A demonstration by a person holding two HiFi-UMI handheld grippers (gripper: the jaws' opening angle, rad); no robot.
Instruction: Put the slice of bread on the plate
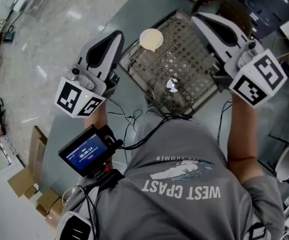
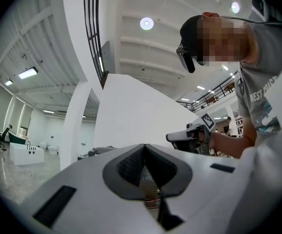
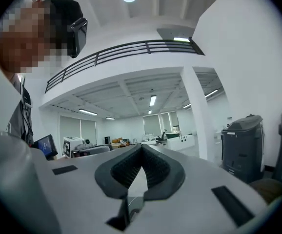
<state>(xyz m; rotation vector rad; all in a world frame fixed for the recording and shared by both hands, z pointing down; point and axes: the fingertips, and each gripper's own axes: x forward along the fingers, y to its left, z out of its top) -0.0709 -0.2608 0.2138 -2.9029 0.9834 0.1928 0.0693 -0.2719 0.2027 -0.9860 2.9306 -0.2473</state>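
Both grippers are raised in front of the person and point level, away from the table. My left gripper [image 1: 117, 35] [image 2: 144, 147] has its jaws together with nothing between them. My right gripper [image 1: 196, 17] [image 3: 142, 148] is shut and empty too. Far below, in the head view, a pale round disc [image 1: 151, 39] lies at the far left corner of a wire tray [image 1: 184, 59]; I cannot tell whether it is the bread or a plate. A dark brown round thing [image 1: 223, 5] shows behind the right gripper. Neither gripper view shows the table.
The wire tray sits on a grey-green table [image 1: 129, 14], with a small white item [image 1: 172, 85] in its middle. A device with a lit screen [image 1: 87, 152] and cables hang at the person's waist. Cardboard boxes [image 1: 32, 179] lie on the floor at the left.
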